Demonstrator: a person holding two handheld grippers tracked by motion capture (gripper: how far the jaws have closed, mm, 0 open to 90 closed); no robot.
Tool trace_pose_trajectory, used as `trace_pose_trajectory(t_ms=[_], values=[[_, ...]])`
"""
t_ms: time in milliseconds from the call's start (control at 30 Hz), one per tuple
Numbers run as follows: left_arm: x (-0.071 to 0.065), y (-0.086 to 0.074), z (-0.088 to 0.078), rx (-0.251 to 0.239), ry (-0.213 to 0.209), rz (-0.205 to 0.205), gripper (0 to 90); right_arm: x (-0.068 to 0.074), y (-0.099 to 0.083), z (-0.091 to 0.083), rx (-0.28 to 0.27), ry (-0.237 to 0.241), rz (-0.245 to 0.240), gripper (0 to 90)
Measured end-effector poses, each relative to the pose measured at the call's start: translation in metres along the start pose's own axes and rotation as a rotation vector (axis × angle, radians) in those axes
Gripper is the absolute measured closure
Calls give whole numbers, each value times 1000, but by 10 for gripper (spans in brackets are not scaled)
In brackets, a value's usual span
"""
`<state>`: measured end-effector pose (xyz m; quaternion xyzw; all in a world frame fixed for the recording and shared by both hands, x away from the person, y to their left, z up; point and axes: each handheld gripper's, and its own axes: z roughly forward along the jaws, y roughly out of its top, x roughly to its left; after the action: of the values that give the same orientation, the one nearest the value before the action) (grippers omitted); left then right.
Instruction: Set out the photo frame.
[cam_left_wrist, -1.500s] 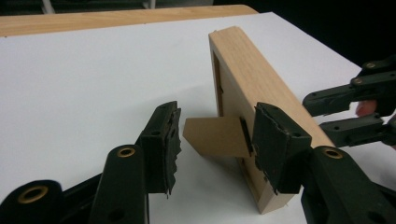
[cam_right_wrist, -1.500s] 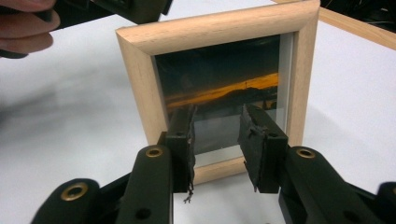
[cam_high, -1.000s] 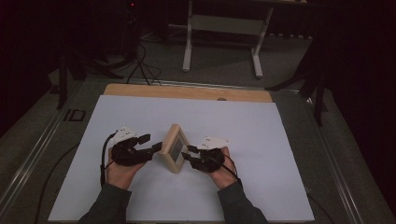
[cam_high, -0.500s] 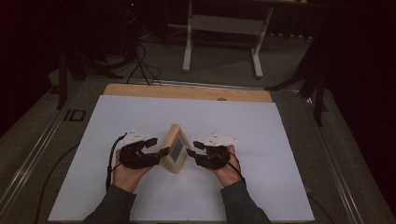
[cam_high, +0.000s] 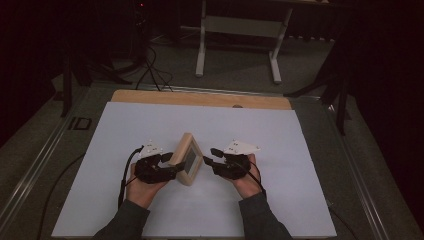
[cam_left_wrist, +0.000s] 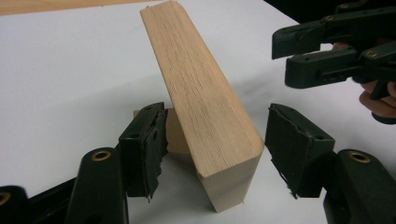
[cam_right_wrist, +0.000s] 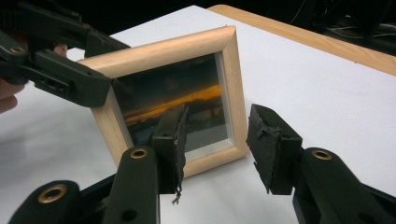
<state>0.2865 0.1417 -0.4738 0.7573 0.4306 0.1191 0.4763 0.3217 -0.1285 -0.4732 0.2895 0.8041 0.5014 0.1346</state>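
On the white bench, near its middle and toward the near edge, a small wooden picture frame stands tilted on its back prop. It looks light and stiff, its smooth wood likely slippery, its glass front fragile, so the thick side rails are the safest hold. The left hand-held gripper straddles the frame's edge with jaws wide, not touching. The right hand-held gripper is open just right of the frame, holding nothing.

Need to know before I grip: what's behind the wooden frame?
Behind the wooden frame, a small wooden prop leans out onto the white table. The frame's edge covers most of the back panel.
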Motion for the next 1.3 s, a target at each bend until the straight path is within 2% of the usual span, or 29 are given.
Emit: trace_pose_trajectory(t_ms=[533, 1300], values=[[1, -2, 3, 14, -16, -20, 507, -3, 6, -9, -34, -9, 3, 562], [1, -1, 4, 18, -27, -40, 535, -4, 10, -15, -61, -16, 1, 558]])
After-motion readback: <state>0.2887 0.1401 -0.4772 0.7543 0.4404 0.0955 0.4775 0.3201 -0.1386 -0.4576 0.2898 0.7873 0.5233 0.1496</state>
